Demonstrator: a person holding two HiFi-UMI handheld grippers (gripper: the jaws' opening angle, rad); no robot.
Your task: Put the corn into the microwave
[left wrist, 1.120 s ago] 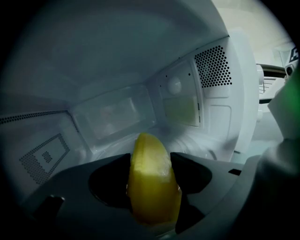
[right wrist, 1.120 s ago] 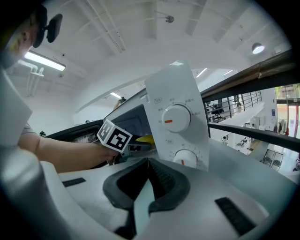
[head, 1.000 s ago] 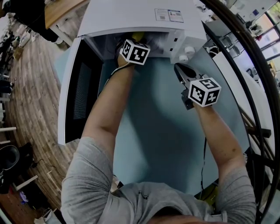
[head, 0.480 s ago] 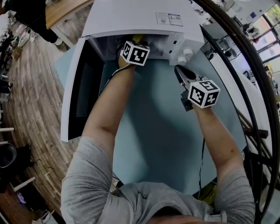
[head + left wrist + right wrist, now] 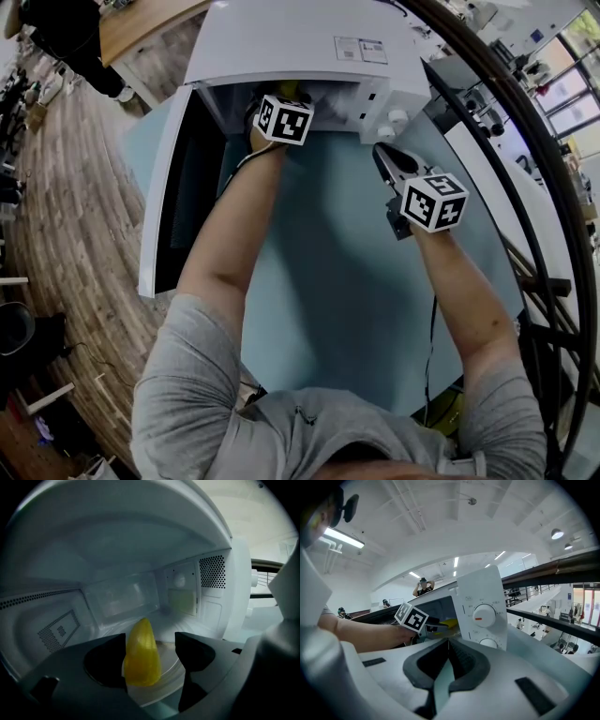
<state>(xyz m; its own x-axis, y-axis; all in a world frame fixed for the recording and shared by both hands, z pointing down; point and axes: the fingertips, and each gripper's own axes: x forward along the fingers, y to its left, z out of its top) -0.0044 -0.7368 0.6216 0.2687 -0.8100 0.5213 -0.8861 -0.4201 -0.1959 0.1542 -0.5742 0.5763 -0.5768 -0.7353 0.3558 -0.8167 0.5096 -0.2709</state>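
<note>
The teal bench (image 5: 337, 281) carries a white microwave (image 5: 291, 42) at its far edge, and the microwave's door (image 5: 173, 197) is swung wide open to the left. The dials (image 5: 484, 613) sit on the panel at the right of the oven's mouth. The left tool (image 5: 150, 639) reaches into the open cavity, with its marker cube just at the mouth. Its jaws stand wide apart and clamp nothing. The right tool (image 5: 382, 153) is held above the bench in front of the dial panel, outside the oven and well apart from the left one. Its jaws are pressed together with nothing between them. A round glass plate (image 5: 168, 677) lies on the cavity floor under the left tool's jaws. The yellow corn (image 5: 142, 654) is inside the microwave, over that plate, tip pointing away from the camera. It sits between the left tool's jaws, close against the left one, with a clear gap to the right one; its near end is hidden behind the tool's body
</note>
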